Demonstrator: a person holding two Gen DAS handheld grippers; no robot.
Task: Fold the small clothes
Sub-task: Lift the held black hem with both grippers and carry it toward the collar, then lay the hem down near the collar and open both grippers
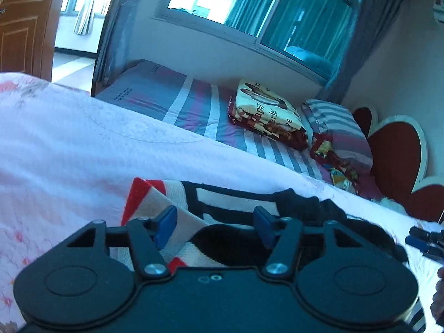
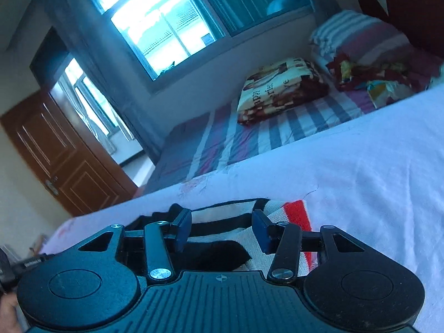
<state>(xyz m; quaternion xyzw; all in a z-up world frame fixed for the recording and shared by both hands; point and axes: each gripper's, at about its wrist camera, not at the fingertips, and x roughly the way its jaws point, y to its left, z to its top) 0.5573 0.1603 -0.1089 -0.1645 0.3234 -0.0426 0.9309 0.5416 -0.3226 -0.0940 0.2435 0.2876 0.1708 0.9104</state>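
Note:
A small knitted garment [image 1: 177, 197] in red, cream and black lies folded on the pale pink bed cover [image 1: 69, 138]. My left gripper [image 1: 213, 226] hovers just over its near edge with the blue pads apart and nothing pinched between them. In the right wrist view the same garment [image 2: 280, 216] lies under my right gripper [image 2: 223, 229], whose pads also stand apart over the cloth, gripping nothing. The right gripper's tips [image 1: 424, 240] show at the right edge of the left wrist view.
Beyond the pink cover the bed has a striped sheet [image 1: 194, 105] with a folded printed blanket [image 1: 266, 113] and a striped pillow [image 1: 338, 130] by a red heart-shaped headboard [image 1: 396, 152]. A window [image 2: 155, 22] and a brown door [image 2: 55, 149] stand behind.

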